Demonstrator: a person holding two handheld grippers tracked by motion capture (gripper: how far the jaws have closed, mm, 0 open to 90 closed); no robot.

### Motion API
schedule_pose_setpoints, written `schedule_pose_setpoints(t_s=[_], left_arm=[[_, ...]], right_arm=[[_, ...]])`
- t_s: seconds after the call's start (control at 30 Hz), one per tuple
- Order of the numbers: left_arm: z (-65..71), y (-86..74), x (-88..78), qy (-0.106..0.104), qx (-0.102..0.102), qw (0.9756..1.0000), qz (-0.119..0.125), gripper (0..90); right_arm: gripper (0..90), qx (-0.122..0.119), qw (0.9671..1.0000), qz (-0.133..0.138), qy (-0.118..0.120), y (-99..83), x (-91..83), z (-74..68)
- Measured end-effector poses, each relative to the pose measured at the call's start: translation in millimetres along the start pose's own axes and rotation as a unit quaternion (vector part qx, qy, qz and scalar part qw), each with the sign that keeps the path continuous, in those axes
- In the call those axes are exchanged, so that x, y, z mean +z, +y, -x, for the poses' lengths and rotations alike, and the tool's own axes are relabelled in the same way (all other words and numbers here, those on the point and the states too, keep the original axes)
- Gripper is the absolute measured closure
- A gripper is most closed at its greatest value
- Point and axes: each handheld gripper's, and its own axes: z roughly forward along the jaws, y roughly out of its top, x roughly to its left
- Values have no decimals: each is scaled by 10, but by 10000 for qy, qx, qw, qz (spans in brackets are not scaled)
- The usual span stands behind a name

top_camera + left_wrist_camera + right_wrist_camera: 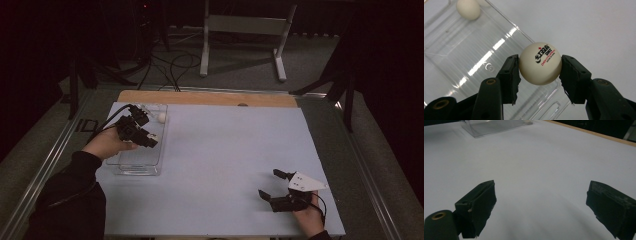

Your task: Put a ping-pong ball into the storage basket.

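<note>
My left gripper is shut on a white ping-pong ball with black and red print, held just over the right-hand edge of a clear plastic tray. From above, that gripper hangs over the tray at the table's left, the ball a pale spot at its tips. A second white ball lies in the tray's far end. My right gripper rests near the front right of the table, open with nothing between its jaws.
The table is covered with a pale sheet, with a wooden strip along the far edge. Beyond it stand a white frame and cables on the floor. The tray's near corner lies far ahead of the right gripper.
</note>
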Motion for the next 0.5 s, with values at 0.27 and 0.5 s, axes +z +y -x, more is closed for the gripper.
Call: schedule_pose_setpoints(t_s=[0.27, 0.5], left_arm=[[-71, -69, 146, 33, -164, 9998, -125, 515], [-100, -101, 260, -39, -279, 9994, -182, 515]], right_arm=[[90, -3, 10000, 7, 8, 1, -4, 0], [90, 2, 10000, -8, 12, 1, -1, -2]])
